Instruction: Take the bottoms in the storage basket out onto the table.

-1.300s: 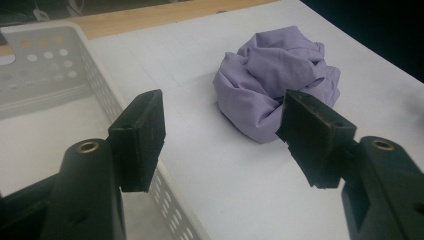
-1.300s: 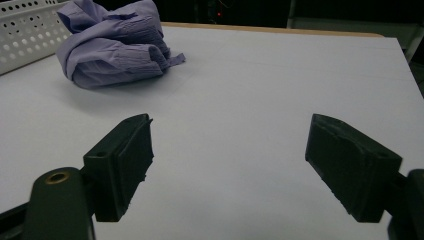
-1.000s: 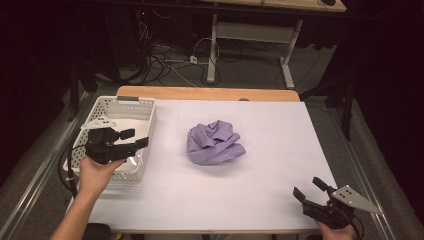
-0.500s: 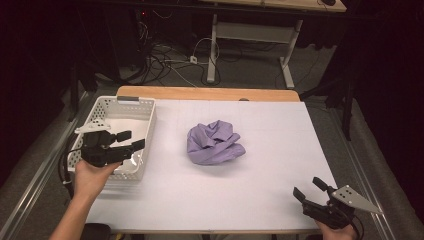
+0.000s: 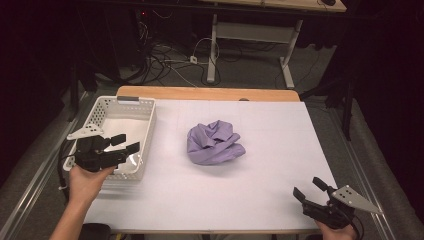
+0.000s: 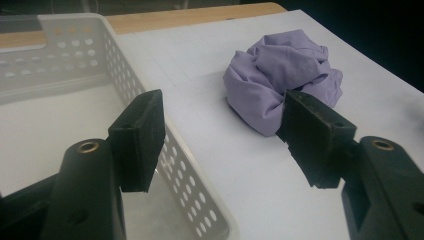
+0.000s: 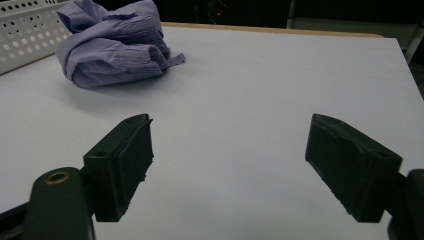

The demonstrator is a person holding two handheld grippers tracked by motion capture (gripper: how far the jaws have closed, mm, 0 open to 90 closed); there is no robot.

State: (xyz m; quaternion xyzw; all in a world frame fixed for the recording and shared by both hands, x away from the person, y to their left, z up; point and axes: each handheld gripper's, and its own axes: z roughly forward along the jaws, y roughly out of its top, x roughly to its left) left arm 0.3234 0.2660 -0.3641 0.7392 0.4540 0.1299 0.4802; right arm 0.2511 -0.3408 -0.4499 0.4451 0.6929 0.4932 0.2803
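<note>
A crumpled lilac shirt point(image 5: 215, 144) lies near the middle of the white table point(image 5: 260, 195); it also appears as the shirt point(image 6: 282, 75) beyond my left jaws and the shirt point(image 7: 117, 42) far off to the upper left in the right gripper view. My left gripper point(image 5: 125, 143) hovers over the near right part of the white perforated basket point(image 5: 109, 106), open with nothing between its jaws, and the basket's wall point(image 6: 165, 150) runs between them in its own view. My right gripper point(image 5: 307, 189) stands open and empty at the table's near right corner.
The basket point(image 7: 25, 27) sits at the table's left side, its floor bare. A wooden strip point(image 5: 205, 93) edges the far side of the table. Behind it are desk legs point(image 5: 215, 45) and loose cables point(image 5: 165, 55) on the floor.
My left gripper has drifted a little toward the near end of the basket. The right gripper and the shirt have stayed where they were.
</note>
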